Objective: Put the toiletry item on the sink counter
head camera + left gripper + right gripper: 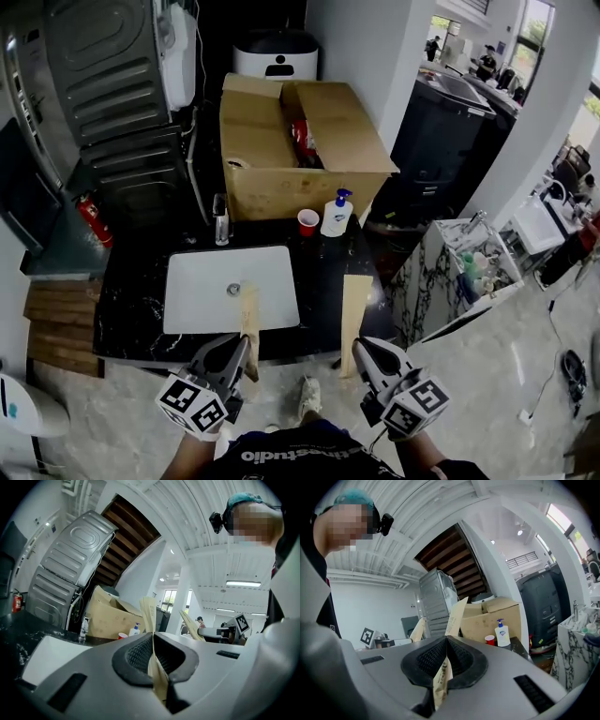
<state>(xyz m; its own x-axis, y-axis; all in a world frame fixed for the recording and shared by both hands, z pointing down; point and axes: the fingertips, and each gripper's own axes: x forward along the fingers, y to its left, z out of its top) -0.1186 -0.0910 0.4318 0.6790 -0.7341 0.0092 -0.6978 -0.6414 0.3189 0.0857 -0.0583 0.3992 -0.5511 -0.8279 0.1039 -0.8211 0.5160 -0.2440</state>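
I hold two flat tan paper packets, one in each gripper, in front of the black sink counter (pixel 323 281). My left gripper (pixel 244 343) is shut on the left packet (pixel 248 314), which reaches over the front edge of the white basin (pixel 202 291). In the left gripper view its jaws (pixel 153 640) pinch that packet (pixel 149 613) upright. My right gripper (pixel 359 345) is shut on the right packet (pixel 354 305), which lies over the counter's right end. The right gripper view shows this packet (pixel 456 613) standing up from the shut jaws (pixel 446 641).
A faucet (pixel 220 220), a red cup (pixel 307 222) and a white pump soap bottle (pixel 336 214) stand along the counter's back. An open cardboard box (pixel 281 155) sits behind them. A marble stand (pixel 450 272) holding bottles is to the right, and a red extinguisher (pixel 92 217) to the left.
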